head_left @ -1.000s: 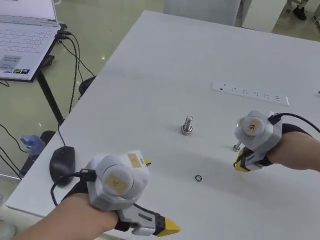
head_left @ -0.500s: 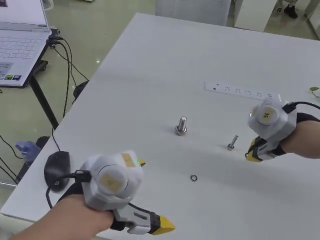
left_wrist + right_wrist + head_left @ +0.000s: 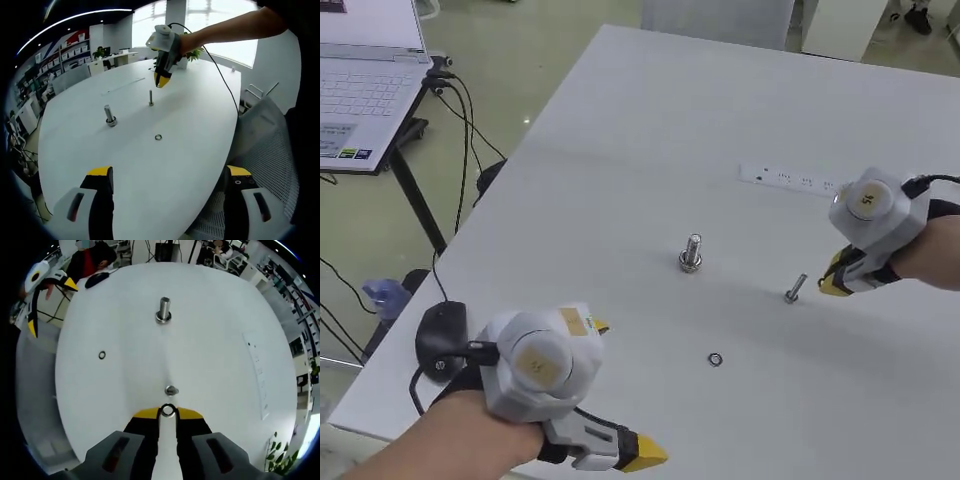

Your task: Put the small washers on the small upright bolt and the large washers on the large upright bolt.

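Small washer (image 3: 168,407) in the right claw's (image 3: 168,411) pinch, small bolt (image 3: 171,390) just beyond; left claw (image 3: 169,172) wide.

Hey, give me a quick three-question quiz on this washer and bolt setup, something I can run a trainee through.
1. True or false: the loose washer on the table already sits on a bolt.
2. What does the right gripper hold between its tips? A) a bolt B) a washer C) nothing
3. Which bolt stands nearer the right gripper: the small upright bolt or the large upright bolt?
Key: 1 false, it lies flat on the table, apart from both bolts. 2 B. 3 the small upright bolt.
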The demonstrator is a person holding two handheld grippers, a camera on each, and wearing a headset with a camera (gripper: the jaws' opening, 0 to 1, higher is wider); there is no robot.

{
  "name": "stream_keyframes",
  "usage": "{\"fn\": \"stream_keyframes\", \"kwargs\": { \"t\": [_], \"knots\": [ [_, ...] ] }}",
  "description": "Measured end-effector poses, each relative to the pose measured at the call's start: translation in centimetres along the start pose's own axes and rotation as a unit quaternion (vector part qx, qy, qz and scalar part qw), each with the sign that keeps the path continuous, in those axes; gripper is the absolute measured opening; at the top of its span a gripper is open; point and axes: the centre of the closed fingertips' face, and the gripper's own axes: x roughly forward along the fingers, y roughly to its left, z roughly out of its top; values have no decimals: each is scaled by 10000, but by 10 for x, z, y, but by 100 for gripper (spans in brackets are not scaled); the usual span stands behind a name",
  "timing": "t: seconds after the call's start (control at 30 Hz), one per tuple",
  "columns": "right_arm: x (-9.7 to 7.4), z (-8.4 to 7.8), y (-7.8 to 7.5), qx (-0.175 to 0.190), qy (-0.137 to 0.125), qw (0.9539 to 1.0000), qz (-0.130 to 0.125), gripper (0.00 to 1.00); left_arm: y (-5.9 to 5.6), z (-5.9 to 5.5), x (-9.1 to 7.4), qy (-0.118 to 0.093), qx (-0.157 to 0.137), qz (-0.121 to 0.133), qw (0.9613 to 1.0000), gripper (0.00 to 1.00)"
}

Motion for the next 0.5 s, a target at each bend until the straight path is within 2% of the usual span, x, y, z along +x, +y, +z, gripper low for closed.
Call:
{"fn": "stream_keyframes", "kwargs": {
  "t": [0.17,0.5],
  "knots": [
    [5,8,-3,-43,-45,10000,18,13,4,-1,0,16,-27,38,10000,91],
    [16,17,-10,-76,-65,9999,51,13,3,-1,2,39,-50,-28,10000,90]
  ]
}}
